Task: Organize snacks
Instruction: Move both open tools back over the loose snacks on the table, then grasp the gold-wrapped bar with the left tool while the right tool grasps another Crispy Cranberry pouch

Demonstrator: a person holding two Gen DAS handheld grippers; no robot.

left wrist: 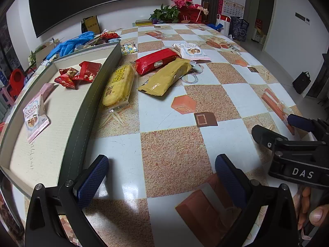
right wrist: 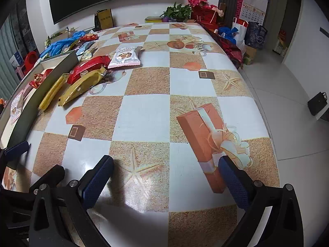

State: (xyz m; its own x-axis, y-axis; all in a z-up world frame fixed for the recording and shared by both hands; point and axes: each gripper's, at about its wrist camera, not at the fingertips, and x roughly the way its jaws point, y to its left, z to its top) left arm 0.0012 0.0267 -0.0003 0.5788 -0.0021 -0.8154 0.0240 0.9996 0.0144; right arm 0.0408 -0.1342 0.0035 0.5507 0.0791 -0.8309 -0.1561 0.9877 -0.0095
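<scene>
Snacks outside the tray await sorting, so start with the yellow rice cracker, approaching squarely with both grippers wide and empty.

free: checkered tablecloth centre, right | blocked: tray wall, snack packets left

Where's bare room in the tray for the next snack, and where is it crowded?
Free: the tray floor between the pink cracker packet and the tray's near end, and the stretch between that packet and the red packets. Crowded: outside the tray wall, where the yellow rice cracker, gold packet and red pack lie bunched.
</scene>
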